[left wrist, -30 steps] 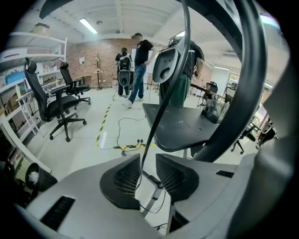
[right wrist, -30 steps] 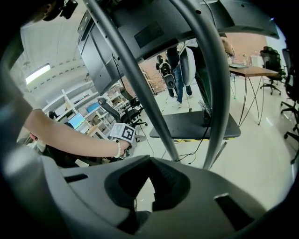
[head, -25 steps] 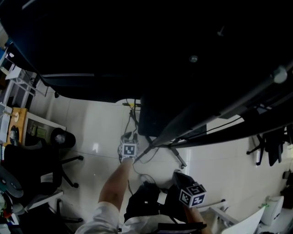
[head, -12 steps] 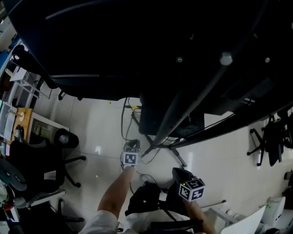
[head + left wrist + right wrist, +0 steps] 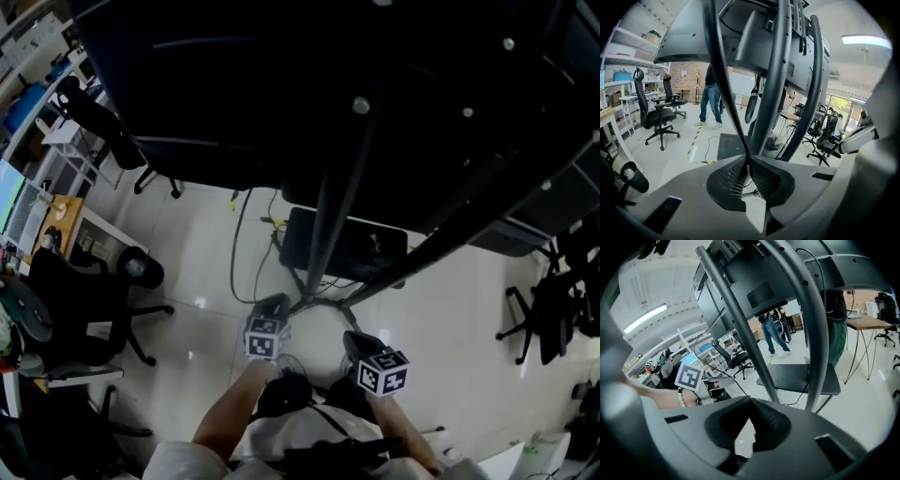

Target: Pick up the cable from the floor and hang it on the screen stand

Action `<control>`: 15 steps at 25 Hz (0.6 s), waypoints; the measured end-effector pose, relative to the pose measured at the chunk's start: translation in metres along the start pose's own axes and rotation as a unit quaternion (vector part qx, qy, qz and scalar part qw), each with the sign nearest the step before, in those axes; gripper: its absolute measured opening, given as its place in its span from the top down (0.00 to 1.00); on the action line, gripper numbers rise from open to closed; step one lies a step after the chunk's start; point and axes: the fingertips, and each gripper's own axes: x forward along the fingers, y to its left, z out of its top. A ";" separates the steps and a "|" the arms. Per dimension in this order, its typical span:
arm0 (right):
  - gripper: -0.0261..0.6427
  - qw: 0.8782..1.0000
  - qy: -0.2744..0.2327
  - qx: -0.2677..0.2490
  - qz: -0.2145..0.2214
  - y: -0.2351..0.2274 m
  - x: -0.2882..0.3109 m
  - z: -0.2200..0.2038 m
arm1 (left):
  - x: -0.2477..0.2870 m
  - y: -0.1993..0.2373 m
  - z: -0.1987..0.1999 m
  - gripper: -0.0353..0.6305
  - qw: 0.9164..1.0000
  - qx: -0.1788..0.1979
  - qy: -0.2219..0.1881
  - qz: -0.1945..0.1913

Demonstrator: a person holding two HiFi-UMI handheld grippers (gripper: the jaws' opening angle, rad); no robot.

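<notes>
Clamping cable (image 5: 733, 119) in left gripper (image 5: 748, 165), apparently.

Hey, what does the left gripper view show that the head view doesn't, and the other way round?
Only the left gripper view: the left gripper with its pads pressed on the black cable, which runs up from them, and a person in jeans standing far back.
Only the head view: that gripper's marker cube and the person's left forearm, seen from above.
Both: the screen stand with its dark poles, its flat black base plate, and an office chair.
</notes>
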 end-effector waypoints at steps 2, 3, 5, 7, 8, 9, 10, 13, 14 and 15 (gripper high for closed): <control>0.96 1.000 -0.003 -0.003 0.002 -0.004 -0.004 0.004 | -0.014 -0.013 0.013 0.92 1.000 -0.004 -0.012 0.004; 0.96 1.000 -0.005 -0.003 0.003 -0.007 -0.007 0.005 | -0.021 -0.020 0.019 0.92 1.000 -0.007 -0.020 0.004; 0.96 1.000 -0.008 -0.004 0.005 -0.010 -0.014 0.006 | -0.036 -0.036 0.032 0.92 0.999 -0.011 -0.036 0.002; 0.96 1.000 -0.011 -0.009 0.009 -0.014 -0.020 0.005 | -0.050 -0.052 0.046 0.92 0.999 -0.013 -0.051 -0.003; 0.96 1.000 -0.012 -0.012 0.010 -0.016 -0.022 0.007 | -0.057 -0.060 0.056 0.92 0.998 -0.012 -0.059 -0.006; 0.96 1.000 -0.014 -0.015 0.011 -0.019 -0.025 0.009 | -0.063 -0.067 0.066 0.92 0.998 -0.010 -0.069 -0.010; 0.96 1.000 -0.016 -0.016 0.011 -0.021 -0.028 0.012 | -0.070 -0.075 0.077 0.92 0.997 -0.007 -0.078 -0.014; 0.96 1.000 -0.024 -0.017 0.011 -0.032 -0.040 0.016 | -0.089 -0.103 0.108 0.92 0.994 0.003 -0.104 -0.031; 0.96 0.999 -0.026 -0.016 0.010 -0.036 -0.044 0.017 | -0.096 -0.113 0.117 0.92 0.993 0.006 -0.112 -0.037; 0.96 0.999 -0.029 -0.013 0.009 -0.041 -0.048 0.018 | -0.101 -0.122 0.125 0.92 0.992 0.009 -0.120 -0.042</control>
